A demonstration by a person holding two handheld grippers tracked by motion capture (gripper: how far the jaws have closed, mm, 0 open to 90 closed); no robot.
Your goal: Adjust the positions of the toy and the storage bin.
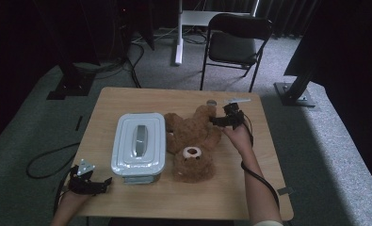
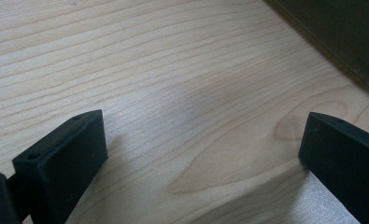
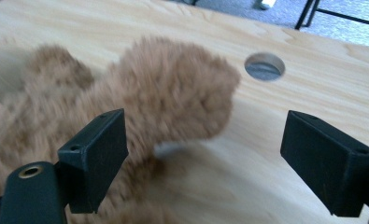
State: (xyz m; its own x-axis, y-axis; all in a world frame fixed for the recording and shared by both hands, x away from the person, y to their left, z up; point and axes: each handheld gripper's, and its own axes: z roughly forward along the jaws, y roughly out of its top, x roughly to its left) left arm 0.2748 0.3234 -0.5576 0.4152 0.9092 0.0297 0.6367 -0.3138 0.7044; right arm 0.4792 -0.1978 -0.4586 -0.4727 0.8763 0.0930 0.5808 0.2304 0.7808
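A brown teddy bear (image 1: 193, 146) lies on its back in the middle of the wooden table (image 1: 249, 188), head toward the person. A pale lidded box (image 1: 139, 146) with a grey handle stands just left of it. My right gripper (image 1: 215, 121) hovers open by the bear's raised far limb; in the right gripper view that furry limb (image 3: 173, 100) sits between the jaws, nearer the left one, untouched. My left gripper (image 1: 109, 181) rests open at the table's near left corner, beside the box, with bare wood (image 2: 196, 116) between its jaws.
A round cable hole (image 3: 264, 66) is in the table just beyond the bear's limb. Behind the table stand a black folding chair (image 1: 236, 44), a white post and dark stands. Carpet (image 1: 325, 141) surrounds the table. A cable lies on the floor at left.
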